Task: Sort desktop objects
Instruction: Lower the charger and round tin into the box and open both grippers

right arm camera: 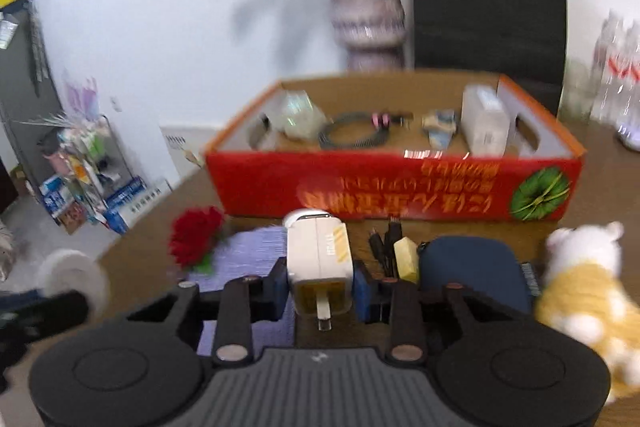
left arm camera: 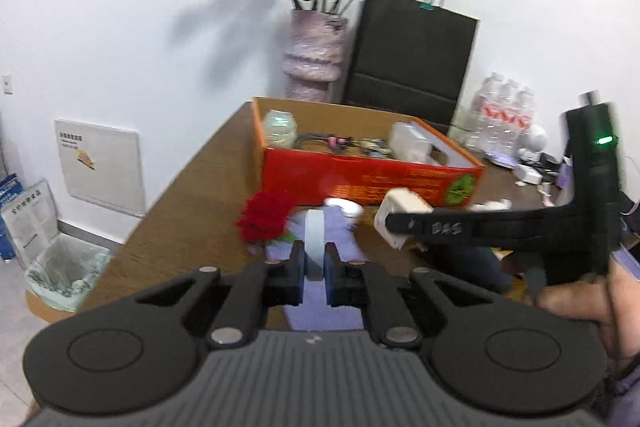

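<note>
My left gripper (left arm camera: pixel 315 267) is shut on a pale blue-white tape roll (left arm camera: pixel 314 243) held on edge above the brown table (left arm camera: pixel 192 211). My right gripper (right arm camera: pixel 320 287) is shut on a white and beige power adapter (right arm camera: pixel 319 259) with its plug prongs facing the camera; the adapter also shows in the left wrist view (left arm camera: pixel 400 215). The open red cardboard box (right arm camera: pixel 396 183) stands just beyond, holding a cable (right arm camera: pixel 352 135), a clear bag and a white box. The box also shows in the left wrist view (left arm camera: pixel 368 175).
A red artificial flower (right arm camera: pixel 196 239) lies on a purple cloth (right arm camera: pixel 252 251). A navy pouch (right arm camera: pixel 472 267), a yellow eraser (right arm camera: pixel 406 259) and a plush dog (right arm camera: pixel 584 291) lie right of it. A vase (left arm camera: pixel 314 59), black bag (left arm camera: pixel 412 63) and water bottles (left arm camera: pixel 504 115) stand behind.
</note>
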`<state>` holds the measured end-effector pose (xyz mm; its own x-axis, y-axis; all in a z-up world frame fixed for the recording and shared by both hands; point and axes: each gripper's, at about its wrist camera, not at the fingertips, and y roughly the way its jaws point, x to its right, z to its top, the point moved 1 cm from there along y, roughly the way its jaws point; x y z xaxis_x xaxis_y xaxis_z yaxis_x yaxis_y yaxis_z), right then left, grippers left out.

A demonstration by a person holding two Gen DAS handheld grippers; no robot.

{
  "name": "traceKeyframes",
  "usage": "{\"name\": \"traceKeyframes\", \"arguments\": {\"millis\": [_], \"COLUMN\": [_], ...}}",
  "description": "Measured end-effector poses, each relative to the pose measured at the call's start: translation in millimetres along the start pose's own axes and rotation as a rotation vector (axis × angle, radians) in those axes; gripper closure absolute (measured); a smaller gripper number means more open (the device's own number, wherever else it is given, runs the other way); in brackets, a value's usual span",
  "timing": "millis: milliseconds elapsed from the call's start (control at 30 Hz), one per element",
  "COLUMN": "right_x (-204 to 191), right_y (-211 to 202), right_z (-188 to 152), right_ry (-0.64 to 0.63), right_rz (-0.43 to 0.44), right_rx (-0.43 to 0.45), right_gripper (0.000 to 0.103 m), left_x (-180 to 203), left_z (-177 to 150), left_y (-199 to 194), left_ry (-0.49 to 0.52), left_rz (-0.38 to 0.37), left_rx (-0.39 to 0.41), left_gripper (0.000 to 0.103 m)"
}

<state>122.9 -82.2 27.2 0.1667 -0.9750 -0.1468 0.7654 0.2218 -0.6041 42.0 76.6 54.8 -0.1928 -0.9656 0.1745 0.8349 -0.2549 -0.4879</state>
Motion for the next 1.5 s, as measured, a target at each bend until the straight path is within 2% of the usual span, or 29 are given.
{"name": "traceKeyframes", "arguments": {"millis": [167, 333, 433, 533, 667, 733, 800, 900, 1000, 1100, 1200, 1333, 1400, 1433, 1500], "right_x": [9, 35, 46, 56, 58, 60, 63, 66, 69, 74, 74, 71, 68, 65, 59], "right_y": [-81, -140, -153, -161, -158, -156, -153, -146, -130, -93, -34, 60, 104, 126, 163], "right_z": [-20, -61, -82, -91, -86, -77, -59, -23, 24, 77, 122, 170, 183, 188, 189], "right_ry": [0.026, 0.049, 0.054, 0.071, 0.074, 0.061, 0.040, 0.017, -0.013, -0.024, -0.040, -0.027, -0.006, -0.016, -0.026], "right_rz": [-0.027, -0.107, -0.153, -0.153, -0.145, -0.138, -0.138, -0.130, -0.094, -0.039, -0.024, 0.045, 0.075, 0.074, 0.052], "right_rx": [0.109, 0.133, 0.136, 0.127, 0.145, 0.152, 0.173, 0.211, 0.241, 0.223, 0.142, -0.002, -0.070, -0.107, -0.172], "right_gripper": [0.072, 0.072, 0.072, 0.072, 0.072, 0.072, 0.072, 0.072, 0.072, 0.072, 0.072, 0.072, 0.072, 0.072, 0.072], "left_x": [35, 74, 89, 95, 91, 83, 76, 68, 51, 31, 11, 0, -6, -6, -9], "left_z": [-14, -33, -39, -40, -28, -8, 16, 54, 97, 129, 154, 167, 165, 163, 158], "left_y": [-16, -32, -38, -40, -33, -27, -24, -10, 31, 86, 149, 219, 244, 256, 272], "left_ry": [0.019, 0.071, 0.085, 0.094, 0.085, 0.064, 0.062, 0.094, 0.106, 0.078, 0.069, 0.148, 0.194, 0.235, 0.250], "left_rz": [-0.049, -0.105, -0.126, -0.131, -0.119, -0.135, -0.137, -0.084, -0.041, -0.013, 0.013, 0.099, 0.160, 0.173, 0.172], "left_rx": [-0.006, -0.027, -0.027, -0.024, -0.020, -0.016, 0.026, 0.091, 0.079, -0.009, -0.112, -0.207, -0.257, -0.276, -0.307], "left_gripper": [0.094, 0.093, 0.093, 0.093, 0.093, 0.093, 0.093, 0.093, 0.093, 0.093, 0.093, 0.093, 0.093, 0.093, 0.092]}}
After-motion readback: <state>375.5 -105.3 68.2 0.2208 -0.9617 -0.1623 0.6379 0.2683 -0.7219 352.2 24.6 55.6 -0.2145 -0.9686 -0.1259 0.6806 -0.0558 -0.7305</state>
